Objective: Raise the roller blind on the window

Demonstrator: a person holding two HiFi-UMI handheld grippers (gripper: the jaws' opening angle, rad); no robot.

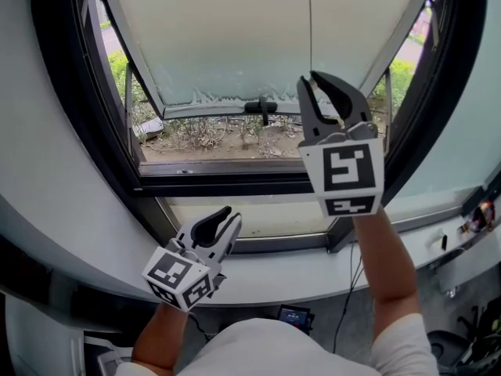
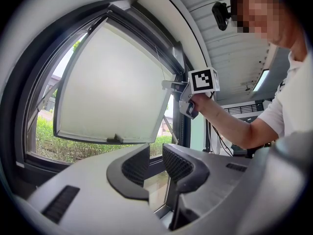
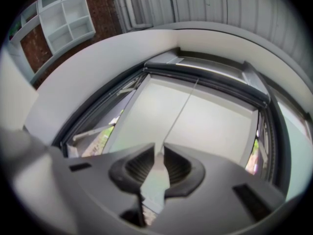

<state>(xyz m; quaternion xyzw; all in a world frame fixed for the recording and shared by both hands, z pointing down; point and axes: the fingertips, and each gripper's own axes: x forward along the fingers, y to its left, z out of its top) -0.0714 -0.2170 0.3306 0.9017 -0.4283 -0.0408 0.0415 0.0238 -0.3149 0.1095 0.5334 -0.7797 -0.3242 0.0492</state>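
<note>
The pale roller blind (image 1: pixel 235 30) hangs most of the way down the tilted window, its bottom bar (image 1: pixel 219 108) just above the lower frame. A thin pull cord (image 1: pixel 310 22) drops in front of it. My right gripper (image 1: pixel 314 77) is raised to that cord and shut on it at the fingertips. In the right gripper view the cord (image 3: pixel 181 111) runs straight down into the right gripper (image 3: pixel 159 152). My left gripper (image 1: pixel 227 219) stays low over the white sill, open and holding nothing. In the left gripper view the left gripper (image 2: pixel 155 159) points toward the blind (image 2: pixel 112 87).
A dark window frame (image 1: pixel 227 182) surrounds the glass, with grass and plants outside. The curved white sill (image 1: pixel 290 280) lies below. Cables (image 1: pixel 348 288) and a small device (image 1: pixel 296 316) sit under the sill. White shelving (image 3: pixel 63 13) shows in the right gripper view.
</note>
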